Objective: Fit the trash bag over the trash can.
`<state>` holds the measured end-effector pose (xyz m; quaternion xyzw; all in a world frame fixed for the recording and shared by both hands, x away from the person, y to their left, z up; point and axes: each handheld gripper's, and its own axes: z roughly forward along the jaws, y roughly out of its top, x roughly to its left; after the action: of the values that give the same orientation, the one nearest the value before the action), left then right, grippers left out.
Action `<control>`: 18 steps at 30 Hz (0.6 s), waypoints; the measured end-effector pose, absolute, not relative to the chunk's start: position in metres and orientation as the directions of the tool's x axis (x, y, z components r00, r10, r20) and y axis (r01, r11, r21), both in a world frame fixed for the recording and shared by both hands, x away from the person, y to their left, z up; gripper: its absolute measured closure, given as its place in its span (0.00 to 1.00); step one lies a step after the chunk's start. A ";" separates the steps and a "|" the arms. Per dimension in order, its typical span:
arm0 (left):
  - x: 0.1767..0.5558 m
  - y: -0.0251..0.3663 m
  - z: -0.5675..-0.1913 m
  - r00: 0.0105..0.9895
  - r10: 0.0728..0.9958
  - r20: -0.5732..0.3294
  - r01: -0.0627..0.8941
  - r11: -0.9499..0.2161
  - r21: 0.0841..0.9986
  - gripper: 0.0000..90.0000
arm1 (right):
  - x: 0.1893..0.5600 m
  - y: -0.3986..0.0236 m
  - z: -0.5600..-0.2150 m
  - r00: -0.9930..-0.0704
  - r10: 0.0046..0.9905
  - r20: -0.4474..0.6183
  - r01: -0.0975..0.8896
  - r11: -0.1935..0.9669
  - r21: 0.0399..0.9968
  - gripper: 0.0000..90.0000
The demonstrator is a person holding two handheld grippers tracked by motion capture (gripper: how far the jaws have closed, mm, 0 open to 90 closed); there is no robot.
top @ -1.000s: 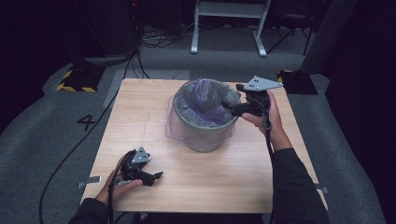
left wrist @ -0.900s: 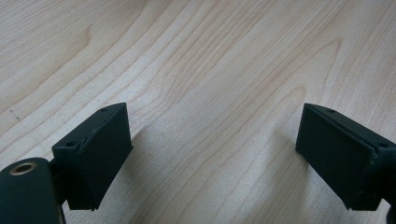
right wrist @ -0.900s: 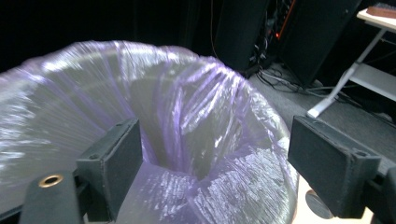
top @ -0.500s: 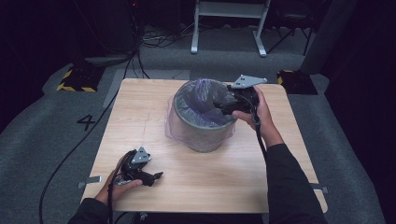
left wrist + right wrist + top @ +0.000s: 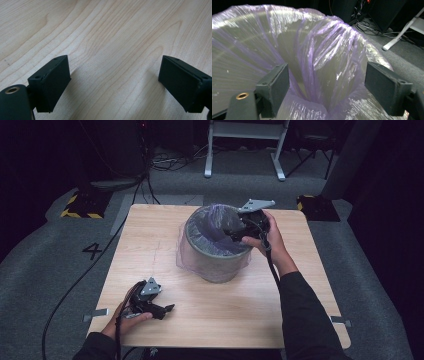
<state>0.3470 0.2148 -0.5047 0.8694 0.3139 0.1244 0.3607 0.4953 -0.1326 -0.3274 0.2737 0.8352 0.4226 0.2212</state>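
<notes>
A grey round bin (image 5: 216,260) lined with a thin purple plastic bag (image 5: 210,227) stands in the middle of the wooden table (image 5: 280,290). My right gripper (image 5: 231,234) reaches over the bin's right rim into its mouth, jaws open. In the right gripper view the bag (image 5: 319,57) bunches in folds between the spread jaws of the right gripper (image 5: 325,82), and I cannot tell whether they touch it. My left gripper (image 5: 167,309) rests low at the table's front left, open. In the left gripper view the left gripper (image 5: 113,85) has just bare wood between its jaws.
Grey carpet surrounds the table, with a painted "4" (image 5: 93,251) at the left. A yellow-black striped block (image 5: 80,205) and cables lie at the back left. A white metal stand (image 5: 245,145) is behind the table. Metal brackets (image 5: 97,312) stick out at the front corners.
My right gripper has moved left and inward, from beside the bin's right rim to over its mouth among the bag folds. The left gripper has stayed put.
</notes>
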 end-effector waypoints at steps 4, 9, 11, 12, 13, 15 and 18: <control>0.347 0.215 -0.505 0.773 0.635 -0.010 0.455 -0.543 0.706 0.11 | 0.495 -0.131 -0.330 -0.764 0.630 -0.142 0.276 0.517 0.810 0.22; 0.347 0.215 -0.505 0.773 0.635 -0.010 0.455 -0.543 0.706 0.11 | 0.495 -0.129 -0.334 -0.779 0.607 -0.157 0.271 0.551 0.789 0.23; 0.347 0.215 -0.505 0.773 0.635 -0.010 0.455 -0.543 0.706 0.11 | 0.494 -0.128 -0.334 -0.786 0.598 -0.157 0.264 0.554 0.789 0.24; 0.347 0.215 -0.505 0.773 0.635 -0.010 0.455 -0.543 0.706 0.11 | 0.494 -0.128 -0.334 -0.789 0.594 -0.160 0.263 0.561 0.785 0.24; 0.347 0.215 -0.505 0.773 0.634 -0.010 0.455 -0.543 0.706 0.11 | 0.494 -0.127 -0.334 -0.789 0.591 -0.168 0.260 0.569 0.780 0.25; 0.347 0.215 -0.505 0.773 0.635 -0.010 0.455 -0.543 0.706 0.11 | 0.493 -0.127 -0.334 -0.797 0.578 -0.175 0.247 0.577 0.778 0.25; 0.347 0.215 -0.505 0.773 0.634 -0.010 0.454 -0.543 0.706 0.11 | 0.493 -0.125 -0.334 -0.812 0.556 -0.179 0.240 0.597 0.766 0.26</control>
<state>0.3472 0.2147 -0.5048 0.8695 0.3130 0.1242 0.3614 0.4926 -0.1254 -0.3339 0.2288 0.8698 0.3864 0.2043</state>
